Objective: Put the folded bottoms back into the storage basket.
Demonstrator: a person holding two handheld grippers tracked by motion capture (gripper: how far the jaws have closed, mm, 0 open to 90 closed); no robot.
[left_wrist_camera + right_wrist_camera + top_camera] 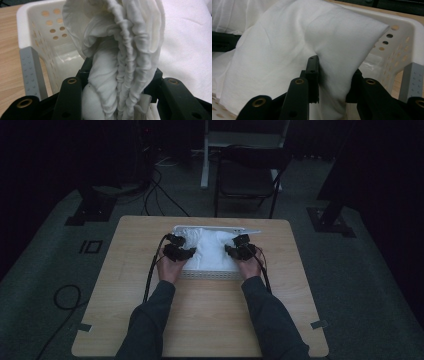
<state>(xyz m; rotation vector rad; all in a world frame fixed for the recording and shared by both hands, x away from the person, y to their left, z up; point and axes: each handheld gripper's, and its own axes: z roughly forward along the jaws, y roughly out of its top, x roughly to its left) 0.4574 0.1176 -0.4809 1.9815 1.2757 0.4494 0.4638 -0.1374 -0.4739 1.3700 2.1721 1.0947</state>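
Note:
A white cloth (212,249) lies bunched in a white perforated plastic basket (210,274) at the middle of the wooden table. My left gripper (181,246) is at the cloth's left side, shut on a gathered, wrinkled fold of the cloth (125,57) that fills the gap between its black jaws. My right gripper (239,246) is at the cloth's right side, shut on a smoother fold of the same cloth (334,65). In the right gripper view the basket's holed wall (397,47) stands right behind the cloth. Both hands rest at the basket's near rim.
The basket has grey corner posts (31,72) (412,80). A light wooden table (210,320) extends toward the person. Behind the table stand a dark chair (247,177) and a white stand (205,155); cables (160,190) trail over the grey floor.

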